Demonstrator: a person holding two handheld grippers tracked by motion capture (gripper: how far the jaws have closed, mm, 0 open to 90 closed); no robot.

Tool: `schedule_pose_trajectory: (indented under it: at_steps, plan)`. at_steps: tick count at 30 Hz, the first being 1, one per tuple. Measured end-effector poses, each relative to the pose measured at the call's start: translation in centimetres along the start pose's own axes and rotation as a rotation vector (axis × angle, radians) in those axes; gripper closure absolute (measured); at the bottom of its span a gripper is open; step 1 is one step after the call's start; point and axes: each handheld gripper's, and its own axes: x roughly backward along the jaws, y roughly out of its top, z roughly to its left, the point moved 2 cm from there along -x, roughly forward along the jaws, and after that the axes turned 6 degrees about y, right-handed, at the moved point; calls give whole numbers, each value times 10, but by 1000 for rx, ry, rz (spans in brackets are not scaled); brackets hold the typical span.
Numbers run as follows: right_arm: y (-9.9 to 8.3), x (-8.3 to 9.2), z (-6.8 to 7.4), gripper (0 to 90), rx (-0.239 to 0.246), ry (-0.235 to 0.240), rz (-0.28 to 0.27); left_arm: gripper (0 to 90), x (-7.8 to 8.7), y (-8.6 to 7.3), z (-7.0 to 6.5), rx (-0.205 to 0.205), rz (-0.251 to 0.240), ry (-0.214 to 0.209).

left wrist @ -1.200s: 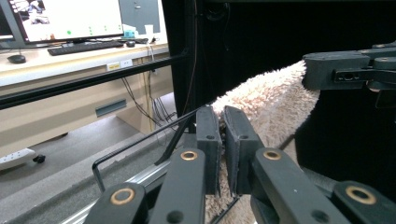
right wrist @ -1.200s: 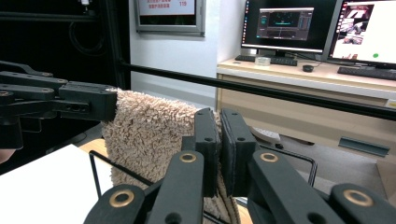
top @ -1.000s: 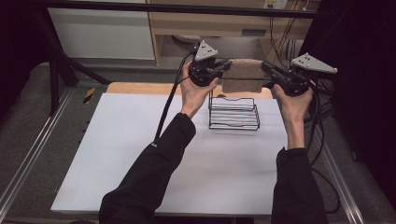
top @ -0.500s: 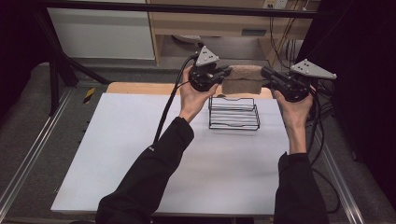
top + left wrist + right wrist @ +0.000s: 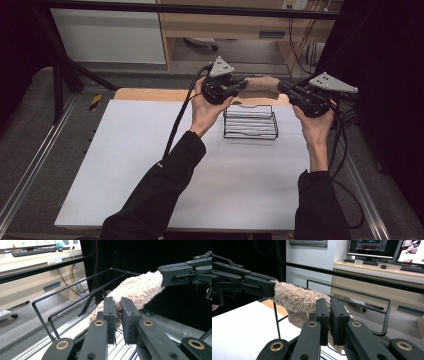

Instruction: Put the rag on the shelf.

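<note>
A white table top [image 5: 150, 165] with a strip of bare wood along its far edge sits between grey metal rails; beyond it stand a pale cabinet and a wooden desk shelf, and the gripper views show monitors and keyboards on desks in the background.

Toward one o'clock on the table stands a black wire rack [image 5: 250, 122], upright and with nothing inside its basket. A beige fluffy cloth [image 5: 261, 85] hangs in the air above the rack's far top rail, at twelve o'clock from the rack, stretched roughly level between the two grippers. In the right gripper view, part of the cloth [image 5: 297, 300] sags below the stretched line, just behind the rack's rail [image 5: 352, 293].

The left gripper [image 5: 239, 86] pinches the cloth's left end: in the left gripper view its jaws stand narrow with the cloth [image 5: 135, 290] drawn between the pads. The right gripper [image 5: 286, 89] grips the other end, its jaws likewise narrow and clamped on the fabric. Each gripper view shows the opposite gripper at the far end of the cloth [image 5: 185, 273] [image 5: 244, 282].

Against the earlier pictures, the left hand [image 5: 207, 107] sits slightly higher and farther toward twelve o'clock, the cloth along with it; the left jaws have just been easing open a trifle with the cloth still between them. The rack has not shifted.
</note>
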Motion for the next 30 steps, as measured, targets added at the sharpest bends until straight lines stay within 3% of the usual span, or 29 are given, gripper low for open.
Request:
schedule_pose_trajectory:
  at_steps: [9,17,21,25,30]
  plan:
    - [-2,0,1,860,4,2,9,748,13,14,6,50,-11,-5]
    - [-6,0,1,859,12,7,14,851,7,31,14,124,-1,-6]
    - [-6,0,1,858,8,9,13,890,1,26,9,111,46,-30]
    - [-9,0,1,854,4,15,23,895,0,19,5,110,57,-65]
    - [-14,1,1,844,-5,28,33,896,1,14,-3,66,82,-66]
